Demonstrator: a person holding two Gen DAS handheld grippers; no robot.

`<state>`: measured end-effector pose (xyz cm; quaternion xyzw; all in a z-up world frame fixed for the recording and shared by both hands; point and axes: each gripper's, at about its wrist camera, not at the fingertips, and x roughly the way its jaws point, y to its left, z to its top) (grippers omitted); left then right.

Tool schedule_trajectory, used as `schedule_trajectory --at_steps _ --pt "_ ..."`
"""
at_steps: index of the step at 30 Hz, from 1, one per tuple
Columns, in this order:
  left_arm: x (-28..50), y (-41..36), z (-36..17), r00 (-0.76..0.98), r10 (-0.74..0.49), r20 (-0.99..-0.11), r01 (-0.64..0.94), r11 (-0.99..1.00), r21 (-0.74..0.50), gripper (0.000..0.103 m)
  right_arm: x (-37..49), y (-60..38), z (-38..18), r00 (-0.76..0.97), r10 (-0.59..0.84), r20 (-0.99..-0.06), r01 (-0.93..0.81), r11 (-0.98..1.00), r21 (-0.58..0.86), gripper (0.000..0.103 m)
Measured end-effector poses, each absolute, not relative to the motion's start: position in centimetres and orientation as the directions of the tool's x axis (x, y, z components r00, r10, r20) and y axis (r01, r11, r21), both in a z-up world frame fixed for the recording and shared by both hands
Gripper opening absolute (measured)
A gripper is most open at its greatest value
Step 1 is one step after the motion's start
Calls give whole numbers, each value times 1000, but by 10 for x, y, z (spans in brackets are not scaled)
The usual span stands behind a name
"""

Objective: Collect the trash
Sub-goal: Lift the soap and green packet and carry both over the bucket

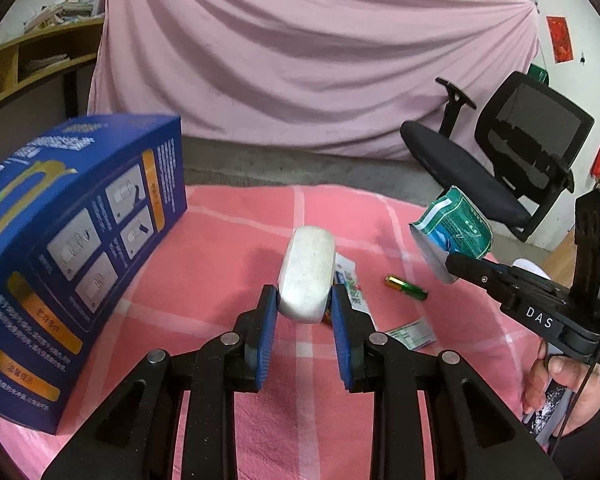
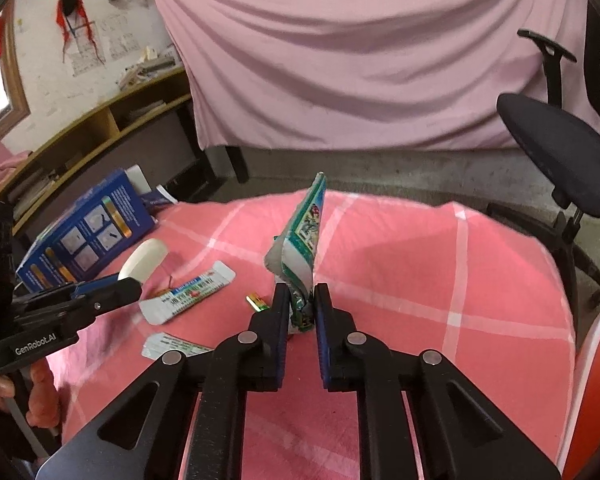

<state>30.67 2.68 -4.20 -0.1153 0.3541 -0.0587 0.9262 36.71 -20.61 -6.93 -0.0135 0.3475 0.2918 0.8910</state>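
While both grippers are raised above the pink checked cloth (image 1: 220,248), each has a piece of trash between its fingers. The left gripper (image 1: 305,308) is clamped on a white foam-like block (image 1: 308,276); its blue pads (image 1: 269,320) press on the block's near end from both sides, and the rest of the block sticks out forward and upward, clear of the cloth. From the right wrist view the same block (image 2: 144,262) shows at the tip of the left gripper (image 2: 130,282), near the blue box.

The right gripper (image 2: 300,300) is closed on the crumpled bottom of a flattened green and white carton (image 2: 306,236), which stands upright out of the narrow gap between the fingers (image 2: 280,312). In the left wrist view the carton (image 1: 452,232) is held off the cloth by the right gripper (image 1: 454,262), with a hand (image 1: 564,384) on the handle below.

Still lying on the cloth are a green and gold battery (image 1: 406,287), a long printed wrapper (image 2: 188,292) and a small flat label (image 1: 412,333), all near each other between the two grippers. A blue box (image 1: 72,248) stands on the cloth's left edge. A black office chair (image 1: 512,160) stands beyond the cloth on the right, in front of a pink draped sheet (image 1: 300,60).
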Motion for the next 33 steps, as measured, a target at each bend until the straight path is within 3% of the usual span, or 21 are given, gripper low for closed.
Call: schedule_trajectory --at_steps 4,13,21,28,33 --pt "295 23 -33 785 -170 -596 29 971 -238 23 350 -209 -56 647 536 -542 -555 819 147 10" --pt "254 -10 0 909 -133 -394 68 982 -176 23 299 -226 -23 786 540 -302 -553 832 50 10" --pt "230 -66 39 953 -211 -216 187 974 -129 23 252 -271 12 887 450 -99 -454 890 -25 10" --pt "226 -123 62 944 -298 -144 290 954 -80 23 232 -320 28 944 331 -1 -331 944 5 11" --pt "235 -179 69 909 -388 -153 383 922 -67 23 227 -364 28 976 220 -1 -219 974 53 11"
